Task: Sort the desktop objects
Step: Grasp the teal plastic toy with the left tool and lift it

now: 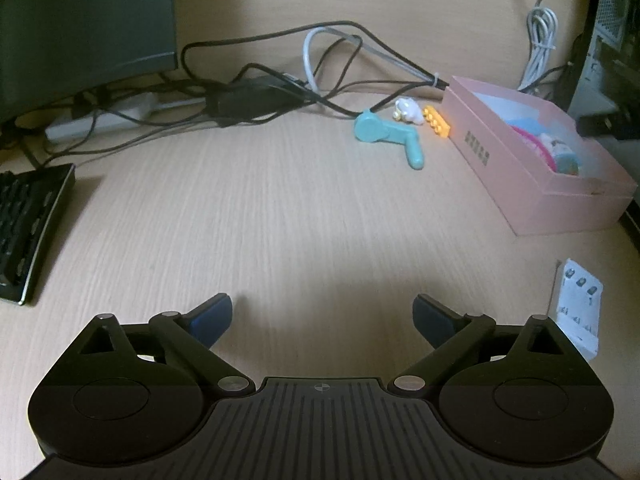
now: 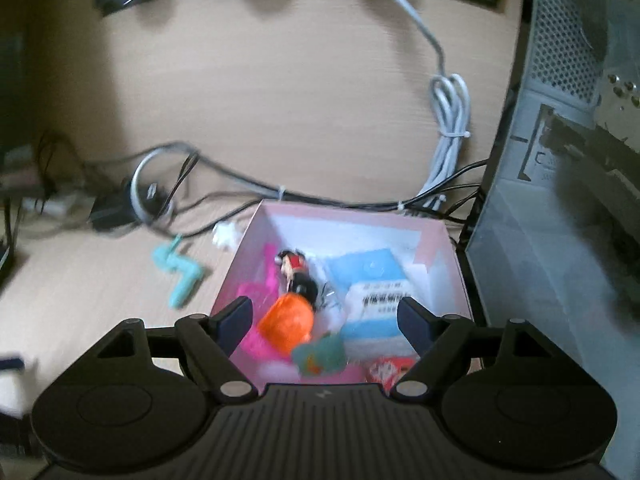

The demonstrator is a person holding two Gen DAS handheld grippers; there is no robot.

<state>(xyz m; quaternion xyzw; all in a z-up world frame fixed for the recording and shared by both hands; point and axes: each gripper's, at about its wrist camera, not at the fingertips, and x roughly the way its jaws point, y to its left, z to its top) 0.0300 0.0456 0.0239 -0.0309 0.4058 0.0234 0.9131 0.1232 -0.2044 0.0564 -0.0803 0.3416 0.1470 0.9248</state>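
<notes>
Sorted so far: a pink box, seen lower centre of the right wrist view, already holds an orange ball-like item, a small dark-haired figurine, a pale blue packet with a barcode, a green toy, pink plastic pieces and a red-and-white packet at the lower edge. The task is judged to be well advanced but not finished.

Left to sort: three items are shown on the bench just outside the box, in the upper right of the left wrist view: a teal angled plastic piece, a small white figurine and an orange toy brick, the brick lying just beside the box wall. A white battery charger is seen at the right edge, just beside the left tool; whether it belongs to the sort cannot be told.

Left gripper: the fingers are spread wide and empty, over bare bench at lower centre. The three loose items lie well apart from them, up and to the right.

Right gripper: the fingers are parted, with no pad pressed on anything. They are held above the box, with the orange item and green toy seen between them in the picture. The view is blurred.
</notes>
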